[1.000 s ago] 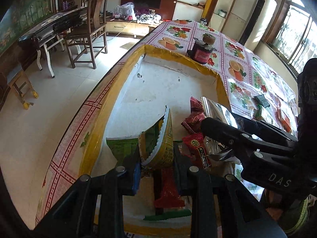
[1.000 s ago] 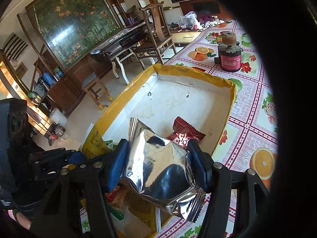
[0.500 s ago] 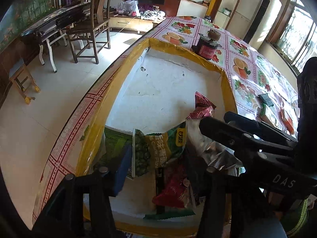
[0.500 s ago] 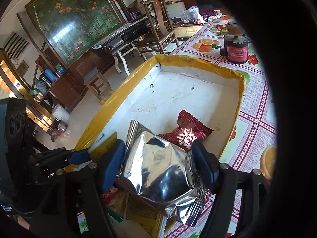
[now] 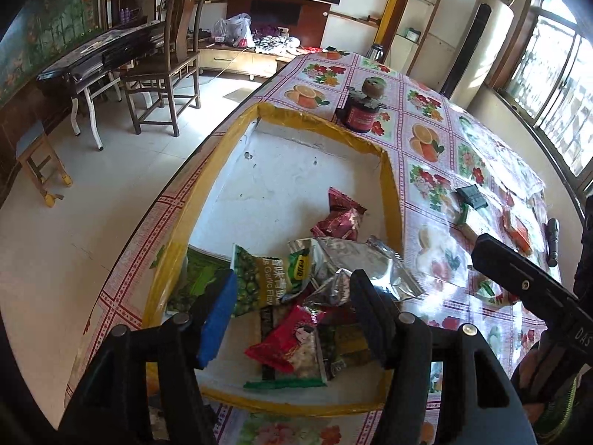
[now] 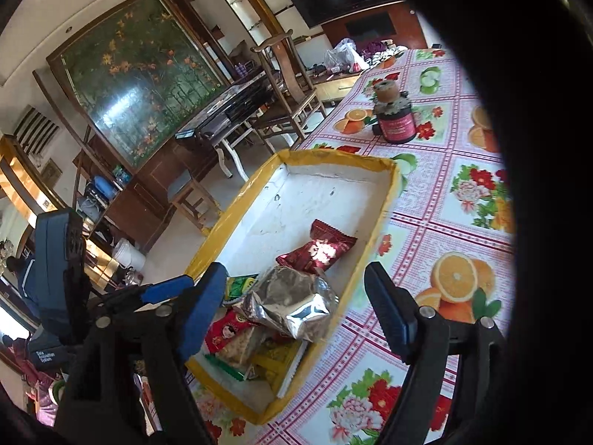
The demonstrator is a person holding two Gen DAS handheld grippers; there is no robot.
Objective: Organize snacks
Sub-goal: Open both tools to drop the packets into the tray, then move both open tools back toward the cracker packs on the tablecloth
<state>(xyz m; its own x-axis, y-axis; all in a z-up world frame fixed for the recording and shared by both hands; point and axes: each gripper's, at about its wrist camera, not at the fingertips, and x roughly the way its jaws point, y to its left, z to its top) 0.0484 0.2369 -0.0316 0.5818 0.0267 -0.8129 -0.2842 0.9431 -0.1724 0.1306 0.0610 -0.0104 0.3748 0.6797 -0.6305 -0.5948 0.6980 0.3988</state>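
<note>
both tools had just been opening, with nothing left pressed between their pads. the left tool (image 5: 292, 315) stood parted above the near end of the yellow-rimmed tray (image 5: 393, 200), the green pea packet (image 5: 267, 282) lying loose below its blue pad. the right tool (image 6: 296, 307) was spread wide over the silver foil bag (image 6: 292, 300), which rested on the heap and touched neither pad.

the step in hand looked like a release into the tray. to do it well, each tool should lift straight off with its pads kept apart, so no crinkled edge catches and drags a packet back out. the foil bag sat high on the pile near the tray's right wall, so a sideways brush could tip it onto the surface (image 5: 430, 141).

counted in the tray: one silver foil bag, one green pea packet, one dark red packet (image 5: 341, 218) lying alone further in, one bright red packet with a face on it (image 5: 292, 337), and a few more wrappers beneath, too overlapped to number. on the surface beyond stood one dark jar (image 5: 363, 111); several small packets (image 5: 515, 230) lay well apart to the right, not yet gathered.
</note>
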